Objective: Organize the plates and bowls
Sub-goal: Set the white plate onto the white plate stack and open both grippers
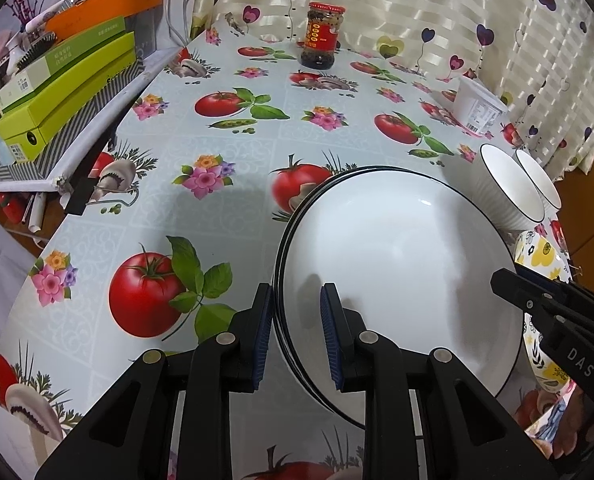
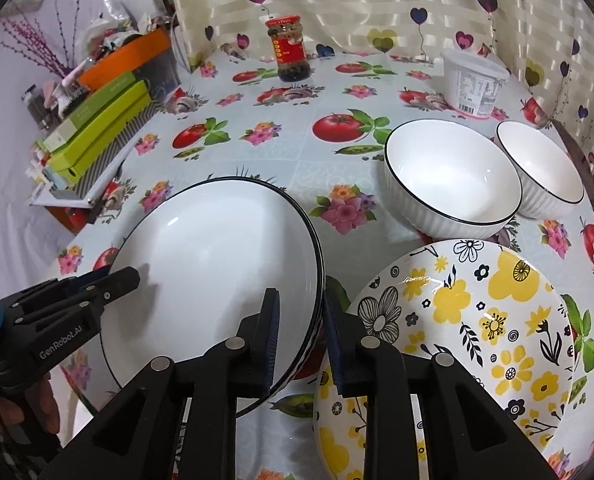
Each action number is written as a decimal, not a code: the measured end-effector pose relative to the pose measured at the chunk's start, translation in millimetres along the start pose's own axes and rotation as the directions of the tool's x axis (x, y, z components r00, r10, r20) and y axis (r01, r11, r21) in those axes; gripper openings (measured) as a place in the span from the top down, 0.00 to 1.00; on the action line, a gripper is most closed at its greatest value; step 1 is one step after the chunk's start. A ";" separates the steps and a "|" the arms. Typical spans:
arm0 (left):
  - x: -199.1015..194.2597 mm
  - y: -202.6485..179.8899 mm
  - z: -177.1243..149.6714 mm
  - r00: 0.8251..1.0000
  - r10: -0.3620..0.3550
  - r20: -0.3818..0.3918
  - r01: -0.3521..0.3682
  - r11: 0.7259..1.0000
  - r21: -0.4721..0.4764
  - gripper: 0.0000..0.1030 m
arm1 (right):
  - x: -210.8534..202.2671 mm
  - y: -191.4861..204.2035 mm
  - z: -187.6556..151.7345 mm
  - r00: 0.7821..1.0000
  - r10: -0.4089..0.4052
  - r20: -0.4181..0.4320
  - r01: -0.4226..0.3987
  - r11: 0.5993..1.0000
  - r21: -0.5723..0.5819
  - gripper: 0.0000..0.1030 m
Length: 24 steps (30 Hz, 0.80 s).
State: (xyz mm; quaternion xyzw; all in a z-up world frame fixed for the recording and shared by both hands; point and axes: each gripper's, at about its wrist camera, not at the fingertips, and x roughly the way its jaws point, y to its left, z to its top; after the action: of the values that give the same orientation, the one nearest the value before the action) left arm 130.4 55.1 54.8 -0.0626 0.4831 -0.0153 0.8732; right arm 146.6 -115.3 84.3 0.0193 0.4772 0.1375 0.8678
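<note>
Left wrist view: left tool straddles the white plate stack rim, apparently not clamped; right tool likewise. Clench squarely, lift level.

Glossy ceramic white plates rest on a smooth, printed plastic tablecloth.
</note>
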 end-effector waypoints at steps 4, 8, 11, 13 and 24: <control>-1.8 0.6 -1.5 1.000 -0.008 0.011 0.008 1.000 -0.004 0.76 | 0.7 5.7 -3.5 0.999 -0.023 0.022 0.024 0.998 -0.052 0.75; -5.9 1.3 -1.7 0.999 -0.023 0.025 0.023 1.000 -0.002 0.74 | -1.5 2.7 -4.6 0.999 -0.005 0.031 0.006 0.999 -0.048 0.75; -11.9 0.1 -0.9 0.998 -0.033 0.051 0.032 0.999 0.013 0.74 | -9.5 2.0 -5.2 0.998 0.007 0.063 -0.004 0.999 -0.050 0.75; -14.7 -1.3 -0.8 0.998 -0.032 0.058 0.031 0.999 0.017 0.74 | -15.2 3.9 -6.4 0.996 0.012 0.084 -0.006 0.998 -0.066 0.75; -20.8 -0.9 -9.6 0.997 -0.039 0.069 0.037 0.999 0.020 0.74 | -30.4 18.2 -25.0 0.991 0.040 0.128 -0.023 0.991 -0.130 0.75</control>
State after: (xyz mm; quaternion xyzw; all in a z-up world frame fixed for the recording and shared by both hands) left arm 111.2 55.1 67.4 -0.0639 0.4511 -0.0344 0.8895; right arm 106.3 -108.1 98.6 -0.0203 0.4092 0.1799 0.8943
